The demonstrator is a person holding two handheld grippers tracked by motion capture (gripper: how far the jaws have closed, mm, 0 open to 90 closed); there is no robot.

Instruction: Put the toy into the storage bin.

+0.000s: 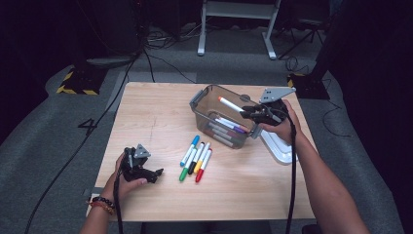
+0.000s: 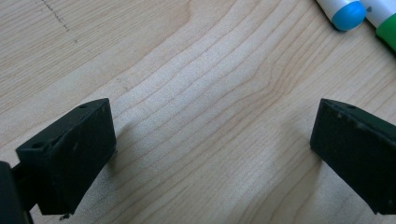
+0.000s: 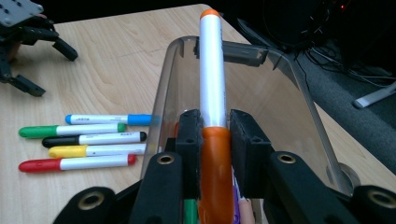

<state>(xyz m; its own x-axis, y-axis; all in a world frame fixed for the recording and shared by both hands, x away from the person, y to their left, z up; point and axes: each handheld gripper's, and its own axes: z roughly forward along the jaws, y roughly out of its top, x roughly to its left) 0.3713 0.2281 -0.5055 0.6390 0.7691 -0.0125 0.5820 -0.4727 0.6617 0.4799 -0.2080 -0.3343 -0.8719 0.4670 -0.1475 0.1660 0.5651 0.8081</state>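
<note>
Between the black jaws of the right gripper point(image 3: 215, 140): an orange marker point(image 3: 213, 84), clamped at its orange cap end, white barrel running straight out ahead of the jaws, long axis in line with the gripper's own reach, small orange tip farthest from the hand. Seen from the high view, held over the clear bin point(image 1: 202, 105), barrel slanting up and away from the right gripper point(image 1: 249, 113) toward the bin's far left corner. Below the jaws, inside the bin, more markers lying flat, a purple one point(image 1: 233, 127) among them. Off to the left of that gripper, on the wooden table point(image 1: 146, 112), a row of five loose markers point(image 1: 195, 158) side by side: blue, green, black, yellow, red, roughly parallel to one another. Just beyond the bin on the gripper's right, a white lid point(image 1: 280, 146) flat on the table. Farther left, near the table's near edge, the left gripper point(image 2: 212, 140) resting low over bare wood, jaws spread wide apart, nothing between them, blue and green marker ends just ahead of it.
</note>
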